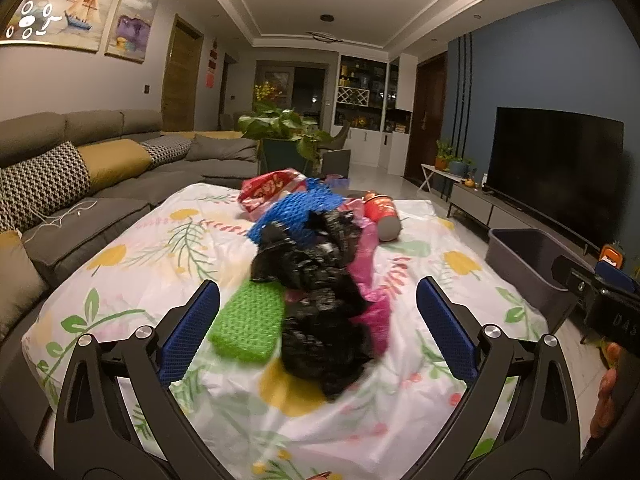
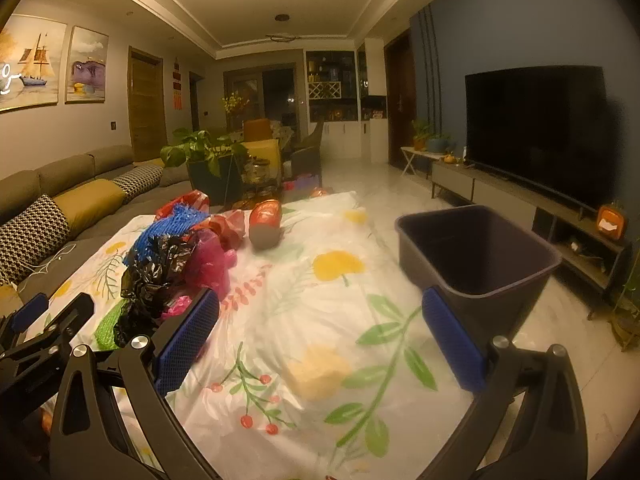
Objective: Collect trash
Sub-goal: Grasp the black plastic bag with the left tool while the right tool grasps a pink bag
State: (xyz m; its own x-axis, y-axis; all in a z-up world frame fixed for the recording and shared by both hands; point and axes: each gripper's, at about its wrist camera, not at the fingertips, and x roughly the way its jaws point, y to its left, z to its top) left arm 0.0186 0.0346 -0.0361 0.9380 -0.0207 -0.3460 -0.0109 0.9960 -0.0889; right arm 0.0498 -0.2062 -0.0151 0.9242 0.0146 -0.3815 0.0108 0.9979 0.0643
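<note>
**Nothing collected yet, whole pile left**

Your left tool (image 1: 318,316) is spread wide, gripping nothing, aimed at the black plastic bag (image 1: 320,300) just ahead of it. Your right tool (image 2: 320,336) is likewise released and empty, over bare floral cloth (image 2: 280,320) on the desk.

The trash sits heaped on the left-centre of the desk: black bag, green mesh pad (image 1: 248,320) touching its left side, pink bag (image 1: 372,280), blue netting (image 1: 296,208), red bag (image 1: 268,188) far, red can (image 1: 382,212) lying far right.

The grey bin (image 2: 480,256) stands at the desk's right edge and looks empty. Judged: start stage, every item still to go.
</note>
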